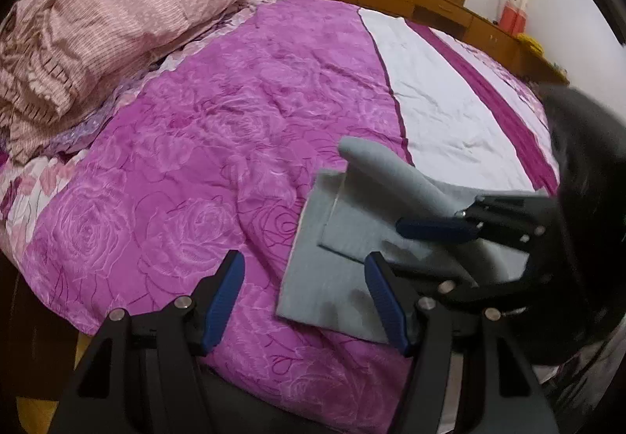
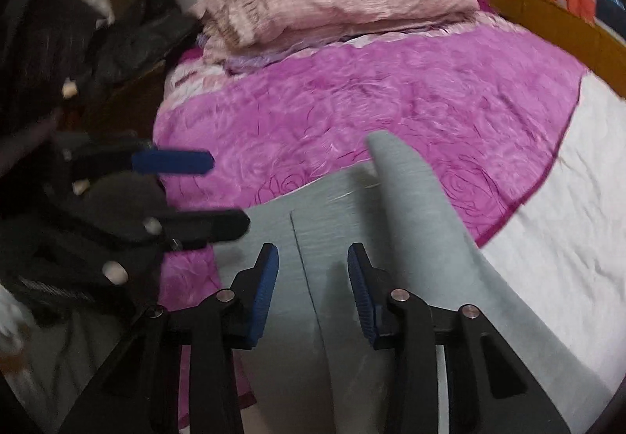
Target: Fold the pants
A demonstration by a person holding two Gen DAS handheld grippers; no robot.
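Wide bed (image 1: 219, 129) under a magenta rose quilt (image 2: 391, 101), pink bedding (image 1: 98, 39) bunched at the far left. Grey pants (image 1: 336, 262) lying partly folded on the near right of the quilt, one rolled fold (image 1: 391, 172) lifted. Likely light, soft, floppy, not slippery; best taken at an edge or corner. Left tongs (image 1: 305, 301) apart, empty, near edge of the cloth between them. Right tongs (image 2: 313, 285) apart, hovering over the pants, clamping nothing
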